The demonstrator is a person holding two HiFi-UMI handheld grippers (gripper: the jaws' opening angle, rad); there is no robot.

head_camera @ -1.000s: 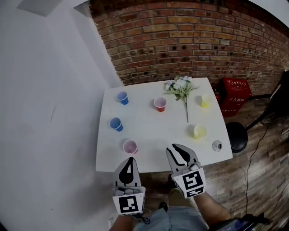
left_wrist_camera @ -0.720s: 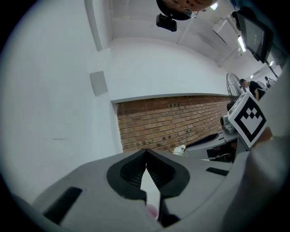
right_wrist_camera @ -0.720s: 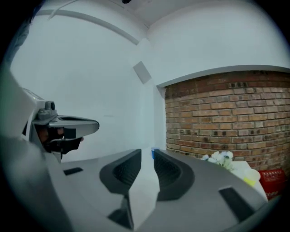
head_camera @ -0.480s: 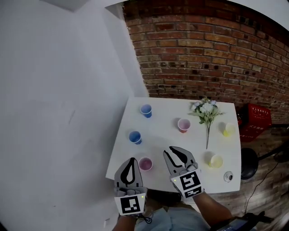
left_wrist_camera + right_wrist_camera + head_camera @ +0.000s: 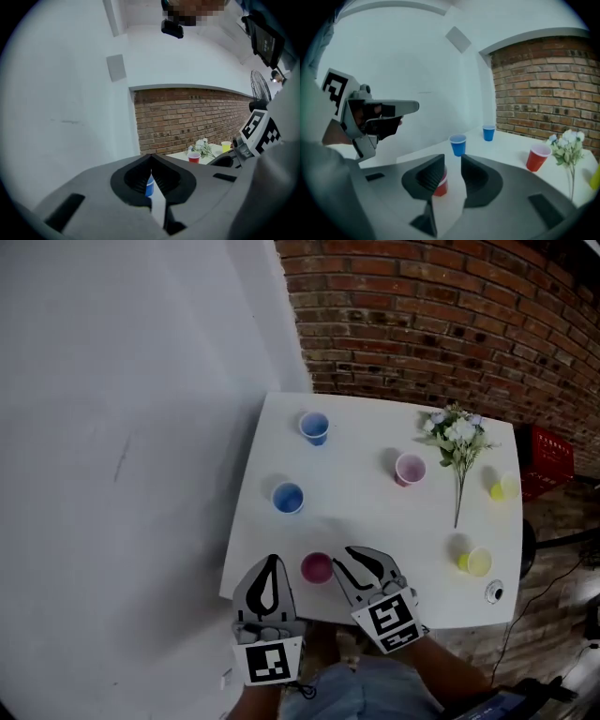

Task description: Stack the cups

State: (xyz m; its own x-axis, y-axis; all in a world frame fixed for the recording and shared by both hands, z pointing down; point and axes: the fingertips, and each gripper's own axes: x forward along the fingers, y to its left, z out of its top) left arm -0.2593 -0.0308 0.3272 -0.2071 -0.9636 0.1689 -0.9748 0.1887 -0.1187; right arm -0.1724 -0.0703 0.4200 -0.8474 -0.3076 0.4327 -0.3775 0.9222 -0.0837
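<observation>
Six smooth, tapered plastic cups stand mouth-up on the white square surface: two blue cups, two yellow cups, a far red cup beside one spray of white flowers, and a near red cup by the front edge. A rough brick wall rises behind. Each cube bears a black-and-white square marker. The left hand-held gripper is pinched closed on nothing. The right hand-held gripper has just been spreading its jaws; they stand apart, with the near red cup just beyond the tips, ungripped.
</observation>
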